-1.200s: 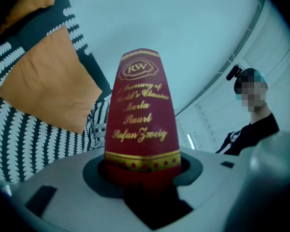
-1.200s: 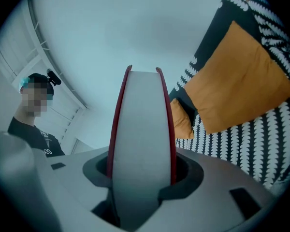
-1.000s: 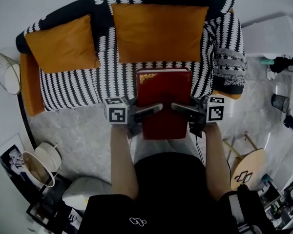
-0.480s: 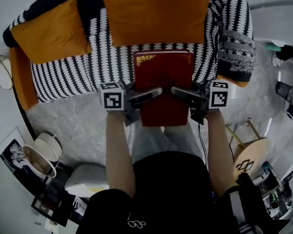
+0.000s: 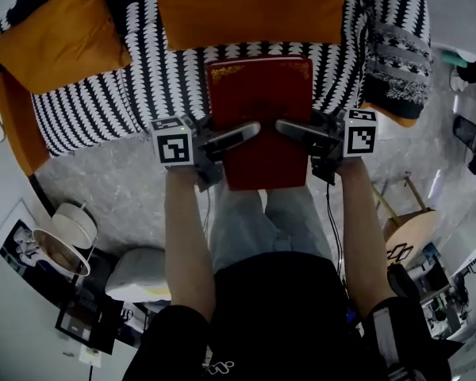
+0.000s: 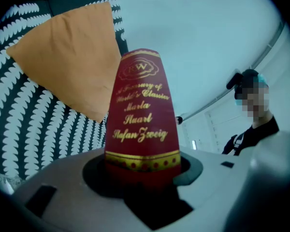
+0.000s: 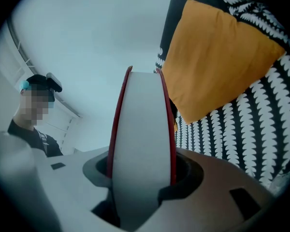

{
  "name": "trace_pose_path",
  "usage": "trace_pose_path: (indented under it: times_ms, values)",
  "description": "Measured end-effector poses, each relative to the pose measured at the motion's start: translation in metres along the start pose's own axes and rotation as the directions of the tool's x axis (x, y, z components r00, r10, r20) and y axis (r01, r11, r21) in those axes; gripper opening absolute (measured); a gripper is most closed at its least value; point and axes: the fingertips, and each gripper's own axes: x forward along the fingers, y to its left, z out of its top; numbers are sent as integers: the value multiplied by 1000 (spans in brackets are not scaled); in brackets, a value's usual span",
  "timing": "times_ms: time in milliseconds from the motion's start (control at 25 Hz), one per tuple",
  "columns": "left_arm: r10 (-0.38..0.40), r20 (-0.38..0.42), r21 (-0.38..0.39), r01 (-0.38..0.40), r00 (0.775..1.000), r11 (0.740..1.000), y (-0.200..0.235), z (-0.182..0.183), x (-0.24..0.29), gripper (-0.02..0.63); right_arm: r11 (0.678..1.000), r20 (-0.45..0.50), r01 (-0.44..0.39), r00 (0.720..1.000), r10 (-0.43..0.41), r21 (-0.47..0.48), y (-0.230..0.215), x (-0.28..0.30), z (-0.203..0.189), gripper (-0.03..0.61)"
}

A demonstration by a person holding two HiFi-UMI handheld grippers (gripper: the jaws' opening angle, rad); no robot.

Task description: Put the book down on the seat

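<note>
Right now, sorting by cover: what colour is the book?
Dark red book, gold lettering; clearest in the left gripper view.

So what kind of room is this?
Most likely a living room or a lounge corner. There is a sofa with a black-and-white patterned cover, two orange cushions leaning against its back, and a small round wooden table standing off to one side.

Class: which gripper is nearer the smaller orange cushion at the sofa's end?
Left. The left gripper grips the red book's spine side, towards that cushion; the right gripper grips the book's page edge, on the far side from it.
</note>
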Motion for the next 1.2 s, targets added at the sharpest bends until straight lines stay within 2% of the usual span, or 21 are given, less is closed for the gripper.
trace_pose_path:
  times_ms: [480, 840, 1200]
  values:
    - [6, -9, -34, -6, 1000, 999, 50, -6, 2, 230, 999, 4, 8, 1000, -8, 33, -50, 8, -7, 236]
    - [38, -14, -84, -39, 999, 996, 102, -8, 8, 230, 996, 2, 9, 1000, -9, 85, -102, 14, -8, 238]
    - [70, -10, -84, -70, 998, 994, 146, -1, 9, 232, 996, 9, -17, 1000, 16, 92, -146, 27, -3, 238]
